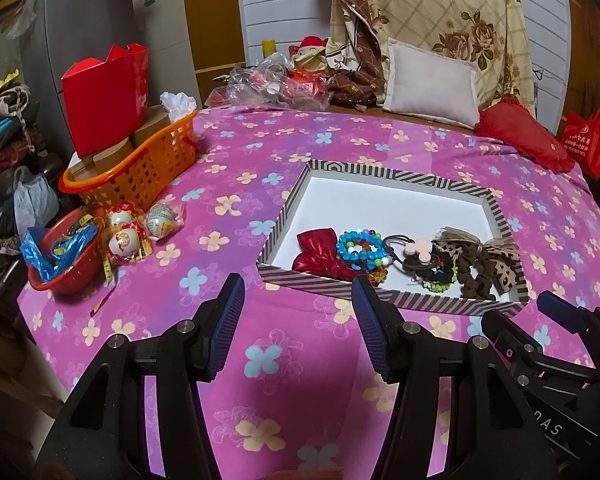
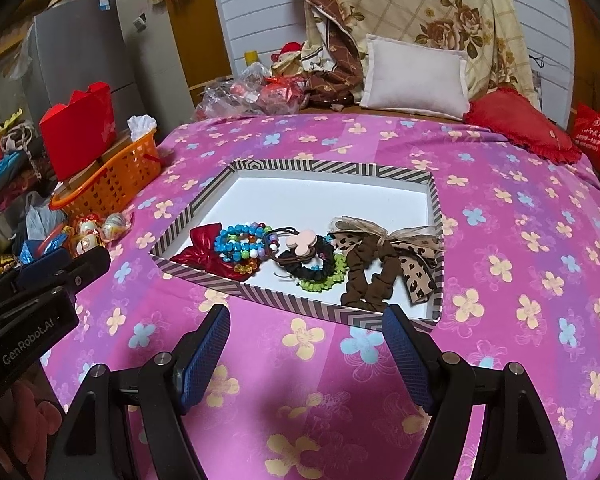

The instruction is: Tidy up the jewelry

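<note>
A striped box (image 1: 384,296) (image 2: 296,300) with a white inside lies on the pink flowered cloth. Along its near side lie a red bow (image 1: 320,256) (image 2: 204,250), beaded bracelets (image 1: 360,246) (image 2: 240,244), dark hair ties with a pink flower piece (image 1: 418,250) (image 2: 300,242), a green scrunchie (image 2: 332,276), a brown scrunchie (image 1: 478,276) (image 2: 370,276) and a leopard bow (image 1: 496,256) (image 2: 414,264). My left gripper (image 1: 300,298) is open and empty, just short of the box's near left corner. My right gripper (image 2: 306,330) is open and empty before the box's near rim.
An orange basket (image 1: 148,160) (image 2: 112,176) with a red box (image 1: 104,96) stands at the cloth's left edge. A red bowl (image 1: 60,256) and wrapped balls (image 1: 126,236) lie near it. Pillows (image 1: 432,80) and a red cushion (image 1: 520,136) lie behind.
</note>
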The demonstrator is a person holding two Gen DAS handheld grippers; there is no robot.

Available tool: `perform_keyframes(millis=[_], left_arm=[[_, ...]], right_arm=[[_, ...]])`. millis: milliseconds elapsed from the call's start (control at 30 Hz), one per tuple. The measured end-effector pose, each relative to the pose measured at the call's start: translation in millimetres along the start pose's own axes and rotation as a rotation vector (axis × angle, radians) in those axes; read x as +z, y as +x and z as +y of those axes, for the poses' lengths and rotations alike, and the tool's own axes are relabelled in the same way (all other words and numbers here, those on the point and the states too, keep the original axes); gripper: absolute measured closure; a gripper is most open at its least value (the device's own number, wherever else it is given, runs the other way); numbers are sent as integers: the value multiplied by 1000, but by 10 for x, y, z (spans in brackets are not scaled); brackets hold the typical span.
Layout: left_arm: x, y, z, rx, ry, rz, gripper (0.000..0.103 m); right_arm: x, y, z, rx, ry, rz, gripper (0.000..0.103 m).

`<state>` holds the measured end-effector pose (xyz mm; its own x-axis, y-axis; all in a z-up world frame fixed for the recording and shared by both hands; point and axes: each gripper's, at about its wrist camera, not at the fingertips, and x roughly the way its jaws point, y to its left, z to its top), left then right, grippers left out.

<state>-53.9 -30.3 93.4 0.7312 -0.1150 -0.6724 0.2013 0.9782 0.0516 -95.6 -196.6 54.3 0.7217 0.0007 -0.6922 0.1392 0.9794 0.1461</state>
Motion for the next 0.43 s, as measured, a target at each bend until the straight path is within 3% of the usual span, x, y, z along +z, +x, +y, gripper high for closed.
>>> perform_keyframes(millis=[433], left_arm=[[-13, 230, 63, 15, -2, 28, 48]], right_arm=[[-16, 124, -159, 0, 23, 11, 27]])
